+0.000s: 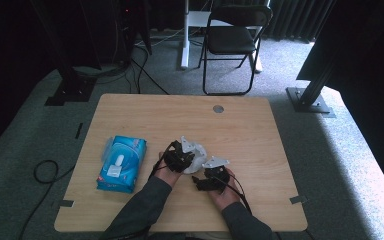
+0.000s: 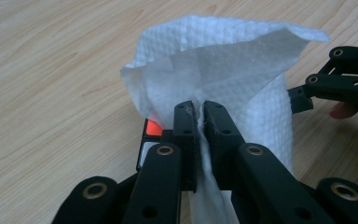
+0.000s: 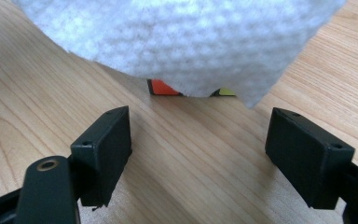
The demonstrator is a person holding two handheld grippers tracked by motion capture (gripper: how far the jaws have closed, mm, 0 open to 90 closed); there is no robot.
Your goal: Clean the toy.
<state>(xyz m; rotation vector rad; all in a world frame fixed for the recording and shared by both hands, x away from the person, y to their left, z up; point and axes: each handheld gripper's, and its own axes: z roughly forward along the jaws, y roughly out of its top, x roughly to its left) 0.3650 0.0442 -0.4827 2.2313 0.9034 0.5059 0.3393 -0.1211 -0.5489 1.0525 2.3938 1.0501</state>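
A white wipe (image 2: 223,70) is draped over a small cube (image 2: 153,128) with orange and white faces that rests on the wooden table (image 1: 240,130). My left gripper (image 2: 200,109) is shut on a fold of the wipe, which runs down between its jaws. In the high view the left gripper (image 1: 186,156) sits at the wipe (image 1: 198,151) in mid-table. My right gripper (image 3: 198,135) stands open, its jaws wide apart and low over the table, just short of the wipe (image 3: 177,37) and the cube's (image 3: 163,87) orange and yellow edge. The right gripper (image 1: 198,183) lies just in front of the left one.
A blue pack of wet wipes (image 1: 121,162) lies on the table's left part. A round grommet (image 1: 218,108) sits near the far edge. Beyond the table stands a black folding chair (image 1: 232,40). Cables (image 1: 45,170) trail on the carpet at the left.
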